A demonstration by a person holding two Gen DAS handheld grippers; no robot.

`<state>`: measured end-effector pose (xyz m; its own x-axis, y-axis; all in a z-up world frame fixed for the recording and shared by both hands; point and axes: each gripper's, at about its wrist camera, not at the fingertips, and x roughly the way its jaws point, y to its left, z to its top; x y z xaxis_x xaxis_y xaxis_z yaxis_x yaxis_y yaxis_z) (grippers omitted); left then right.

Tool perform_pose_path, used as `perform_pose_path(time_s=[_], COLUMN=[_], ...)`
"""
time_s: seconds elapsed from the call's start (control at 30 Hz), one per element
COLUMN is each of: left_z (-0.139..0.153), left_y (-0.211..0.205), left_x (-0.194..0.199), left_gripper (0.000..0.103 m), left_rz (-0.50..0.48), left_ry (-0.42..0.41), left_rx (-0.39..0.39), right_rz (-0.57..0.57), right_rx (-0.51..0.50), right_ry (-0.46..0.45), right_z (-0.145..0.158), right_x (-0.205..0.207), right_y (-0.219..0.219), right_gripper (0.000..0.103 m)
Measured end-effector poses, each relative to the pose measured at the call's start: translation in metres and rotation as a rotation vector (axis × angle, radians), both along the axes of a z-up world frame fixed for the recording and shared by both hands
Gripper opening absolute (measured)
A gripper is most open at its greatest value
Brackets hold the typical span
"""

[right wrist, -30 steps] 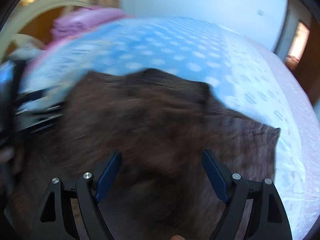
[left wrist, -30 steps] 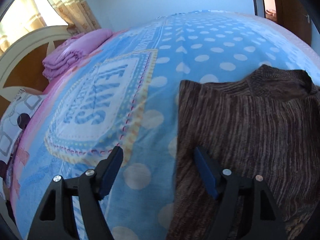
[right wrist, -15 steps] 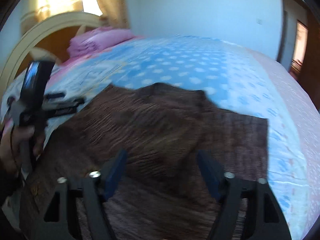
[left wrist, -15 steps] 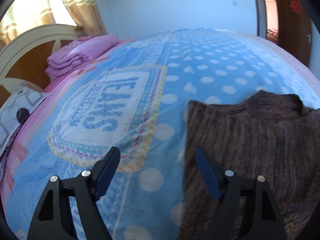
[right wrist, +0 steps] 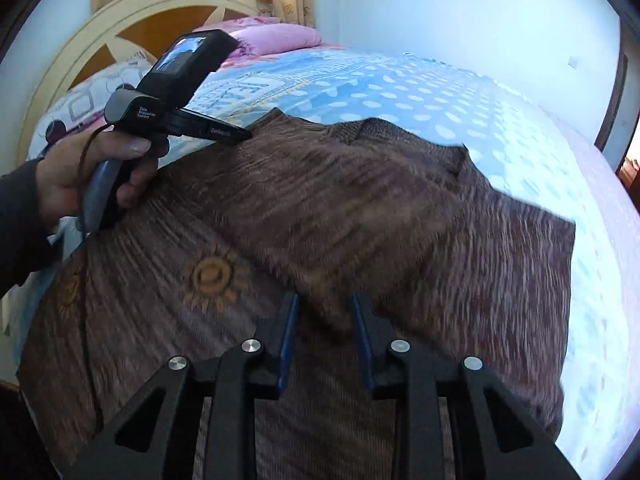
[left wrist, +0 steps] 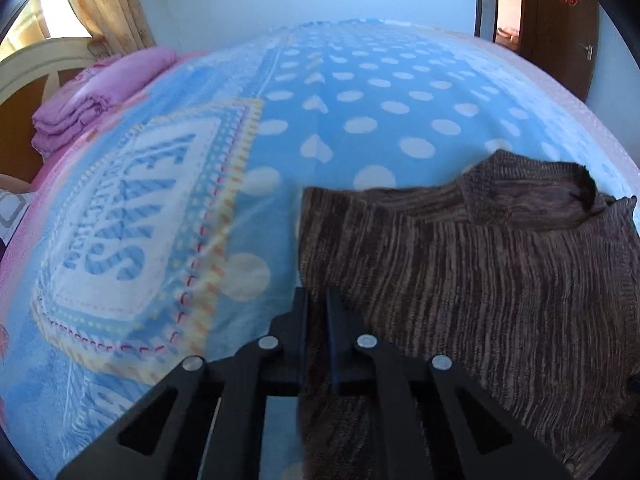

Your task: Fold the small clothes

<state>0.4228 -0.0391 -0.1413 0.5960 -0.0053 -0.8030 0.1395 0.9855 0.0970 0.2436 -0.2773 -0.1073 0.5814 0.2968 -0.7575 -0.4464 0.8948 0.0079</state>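
In the left wrist view, our left gripper [left wrist: 318, 308] has its jaws pinched on the left edge of the brown sweater [left wrist: 480, 272], which lies flat on the bed [left wrist: 360, 120]. In the right wrist view, our right gripper [right wrist: 325, 320] has been closing its jaws, now narrow, over a raised fold of the sweater; we cannot tell whether they grip yet. We judge the knit soft, light and floppy, best taken at edges and folds.

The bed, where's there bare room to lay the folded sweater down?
Free: the polka-dot blanket beyond the brown sweater, and the lettered patch to its left. Crowded: the headboard end, with folded pink bedding.
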Motion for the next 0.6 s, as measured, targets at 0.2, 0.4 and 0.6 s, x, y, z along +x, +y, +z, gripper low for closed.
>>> perform_pose_path(time_s=[0.2,0.4,0.6], left_z=[0.019,0.009,0.029], left_y=[0.017,0.06,0.061], left_x=[-0.013,0.004,-0.013], left_gripper=[0.008,0.001,0.04], left_rz=[0.047,0.169,0.145], left_ry=[-0.051,-0.015,-0.08], left_rx=[-0.051,-0.07,-0.149], right_rz=[-0.081,-0.058,-0.066], right_rx=[0.084,0.053,0.056], right_ry=[-0.012,-0.011,0.004], right_z=[0.001,-0.006,-0.013], right_x=[-0.007,-0.004,0.008], right_y=[-0.023,-0.015,-0.008], right_gripper=[0.035,0.037,0.047])
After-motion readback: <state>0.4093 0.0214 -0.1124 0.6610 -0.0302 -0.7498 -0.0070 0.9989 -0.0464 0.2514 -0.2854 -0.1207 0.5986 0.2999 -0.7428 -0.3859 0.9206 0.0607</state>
